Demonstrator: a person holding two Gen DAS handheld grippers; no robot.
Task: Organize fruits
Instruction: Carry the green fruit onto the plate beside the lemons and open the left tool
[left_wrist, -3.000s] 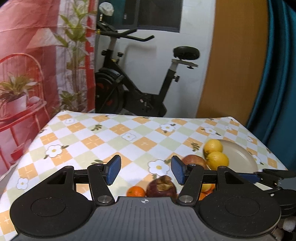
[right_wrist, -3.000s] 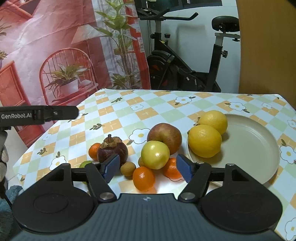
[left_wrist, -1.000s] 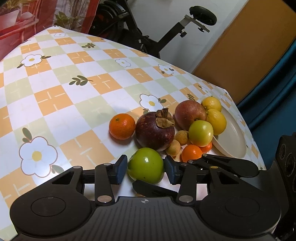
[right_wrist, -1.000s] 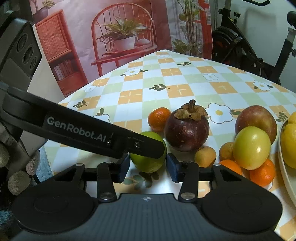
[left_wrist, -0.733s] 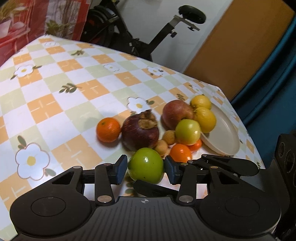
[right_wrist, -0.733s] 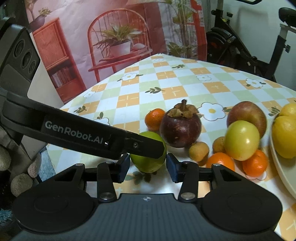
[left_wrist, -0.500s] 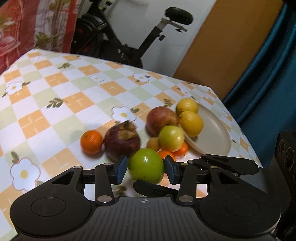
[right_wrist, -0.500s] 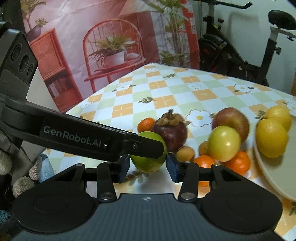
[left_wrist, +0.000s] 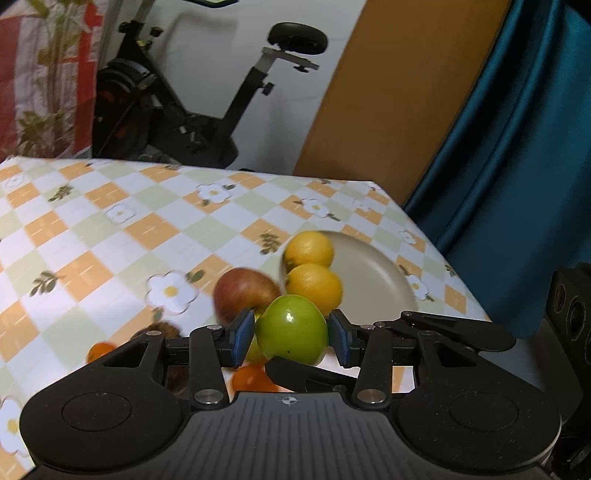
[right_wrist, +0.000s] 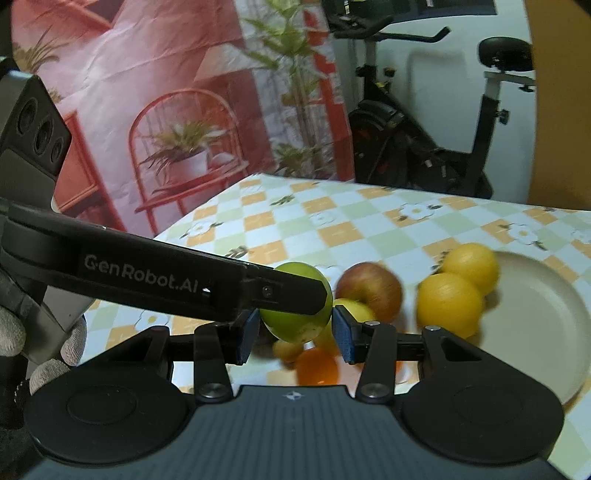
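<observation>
Behind the bench (left_wrist: 110, 236) an exercise bike (left_wrist: 177, 110) stood against the wall. We had lifted the green fruit (left_wrist: 291, 334) off the checked cloth; a second earlier it sat low beside the mangosteen, and now it hung at frame centre, above the other fruits. Our left hand-held gripper (left_wrist: 291, 338) clenched it between blue pads, and the right hand-held gripper (right_wrist: 293, 334) also bracketed it, pads at its sides. The plate (left_wrist: 373, 280), centre right, held two lemons (left_wrist: 314, 284), so we judged the fruit was bound there.
</observation>
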